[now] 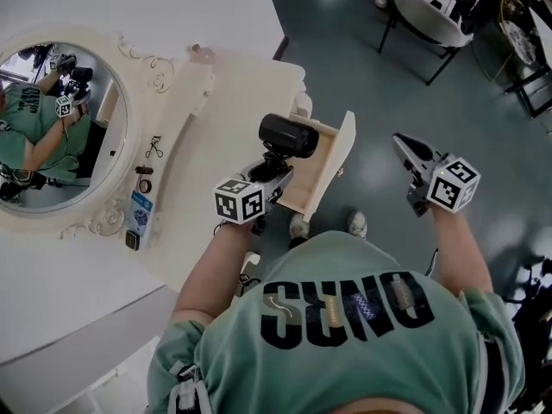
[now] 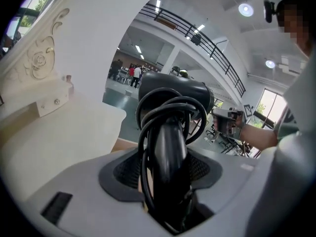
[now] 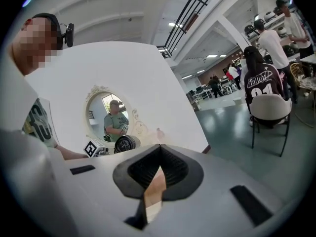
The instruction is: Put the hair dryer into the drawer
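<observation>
A black hair dryer (image 1: 289, 134) with its cord wound round the handle hangs over the open wooden drawer (image 1: 341, 158) of the white vanity. My left gripper (image 1: 274, 166) is shut on its handle; in the left gripper view the hair dryer (image 2: 170, 132) fills the space between the left gripper's (image 2: 168, 177) jaws, barrel uppermost. Out to the right of the drawer, over the floor, my right gripper (image 1: 410, 149) is shut and holds nothing. The right gripper view looks along the right gripper (image 3: 159, 172) towards the hair dryer (image 3: 125, 143) and the mirror.
The white vanity top (image 1: 216, 93) carries an oval mirror (image 1: 60, 128) and a few small items (image 1: 142, 205) by its frame. A chair (image 1: 431, 15) stands on the grey floor behind the drawer. My shoes (image 1: 297, 225) are below the drawer front.
</observation>
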A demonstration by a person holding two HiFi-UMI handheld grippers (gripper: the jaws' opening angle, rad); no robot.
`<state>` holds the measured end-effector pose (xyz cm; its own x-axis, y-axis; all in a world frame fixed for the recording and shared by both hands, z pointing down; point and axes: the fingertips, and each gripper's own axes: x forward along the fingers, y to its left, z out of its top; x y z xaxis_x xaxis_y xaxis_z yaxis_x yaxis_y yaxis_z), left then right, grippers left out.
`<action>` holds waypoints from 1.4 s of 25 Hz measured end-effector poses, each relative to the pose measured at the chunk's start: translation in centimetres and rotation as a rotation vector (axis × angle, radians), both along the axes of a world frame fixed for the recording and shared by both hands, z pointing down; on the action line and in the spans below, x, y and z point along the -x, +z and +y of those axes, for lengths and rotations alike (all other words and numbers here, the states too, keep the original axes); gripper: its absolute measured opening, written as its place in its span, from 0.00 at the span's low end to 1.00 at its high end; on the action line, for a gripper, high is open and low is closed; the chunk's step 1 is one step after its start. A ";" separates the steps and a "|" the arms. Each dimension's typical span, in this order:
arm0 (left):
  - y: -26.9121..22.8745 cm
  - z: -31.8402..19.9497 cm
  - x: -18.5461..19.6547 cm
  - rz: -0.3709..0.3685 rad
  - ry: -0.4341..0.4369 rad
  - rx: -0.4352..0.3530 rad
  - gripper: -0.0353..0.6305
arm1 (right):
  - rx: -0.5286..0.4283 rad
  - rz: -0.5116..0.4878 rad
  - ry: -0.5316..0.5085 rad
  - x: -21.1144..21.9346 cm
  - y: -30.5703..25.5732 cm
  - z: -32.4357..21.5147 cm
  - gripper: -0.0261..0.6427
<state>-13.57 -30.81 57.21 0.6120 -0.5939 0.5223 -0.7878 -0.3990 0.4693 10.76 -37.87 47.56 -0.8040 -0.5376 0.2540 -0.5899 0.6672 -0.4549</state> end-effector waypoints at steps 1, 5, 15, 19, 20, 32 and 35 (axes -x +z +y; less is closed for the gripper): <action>1.3 -0.3 -0.1 -0.009 -0.002 0.026 0.41 | 0.007 0.006 0.001 0.2 0.8 -0.5 0.03; 7.0 -0.7 -0.4 -0.034 -0.019 0.124 0.41 | 0.023 0.021 -0.004 1.0 4.5 -1.6 0.03; 16.1 -1.0 -1.8 -0.081 -0.049 0.271 0.41 | 0.046 0.056 -0.028 2.5 11.1 -2.8 0.03; 18.7 -1.4 -1.5 -0.097 -0.087 0.313 0.41 | 0.064 0.047 -0.040 3.3 12.4 -2.9 0.03; 19.3 -1.4 -1.5 -0.103 -0.091 0.323 0.41 | 0.071 0.051 -0.044 3.5 12.5 -2.8 0.03; 25.0 -1.7 -0.9 -0.160 -0.099 0.414 0.41 | 0.105 0.063 -0.036 2.8 15.0 -2.7 0.03; 25.9 -1.8 -1.0 -0.165 -0.100 0.426 0.41 | 0.114 0.063 -0.032 2.7 15.3 -2.6 0.03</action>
